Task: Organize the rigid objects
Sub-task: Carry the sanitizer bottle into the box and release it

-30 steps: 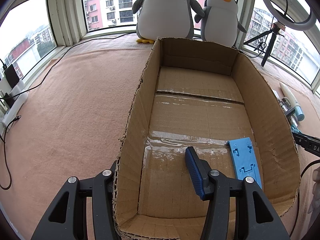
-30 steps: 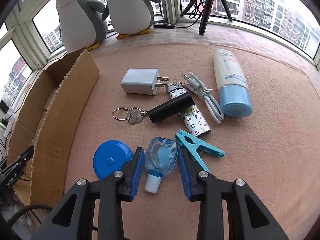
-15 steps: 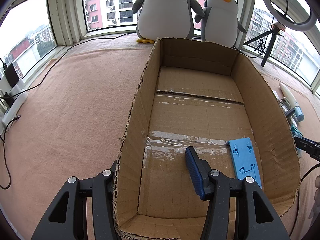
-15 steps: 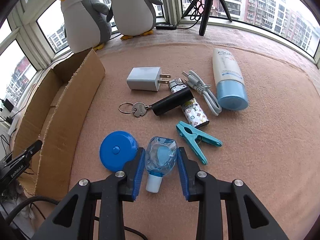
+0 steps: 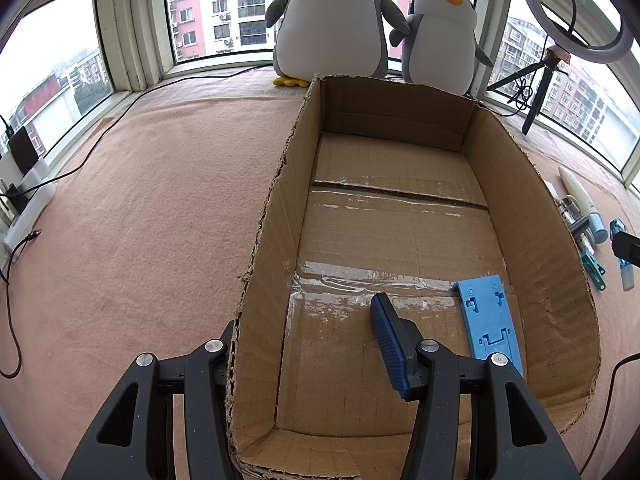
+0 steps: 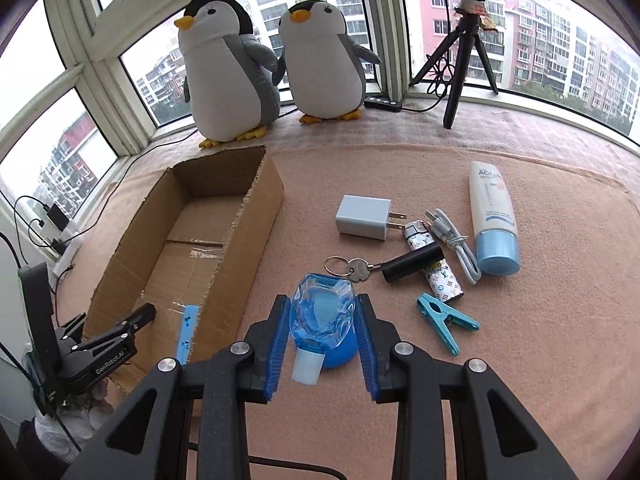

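Note:
My right gripper [image 6: 323, 300] is shut on a clear blue bottle [image 6: 322, 318] with a white cap and holds it above the pink cloth, just right of the cardboard box [image 6: 244, 240]. A round blue tape measure [image 6: 340, 356] shows partly beneath the bottle. In the left wrist view, my left gripper [image 5: 306, 320] is open and straddles the left wall of the box [image 5: 272, 288], one finger outside and one inside. A flat blue plastic piece [image 5: 488, 320] lies on the box floor at the near right.
On the cloth right of the box lie a grey charger [image 6: 362, 222], a keyed black cylinder [image 6: 412, 265], a patterned lighter [image 6: 440, 276], a white cable [image 6: 452, 240], a white tube [image 6: 494, 220] and a teal clothespin [image 6: 444, 322]. Two plush penguins [image 6: 232, 68] and a tripod [image 6: 460, 68] stand by the windows.
The right gripper has shut on the bottle and lifted it off the cloth, up and toward the box. The left gripper has stayed where it was.

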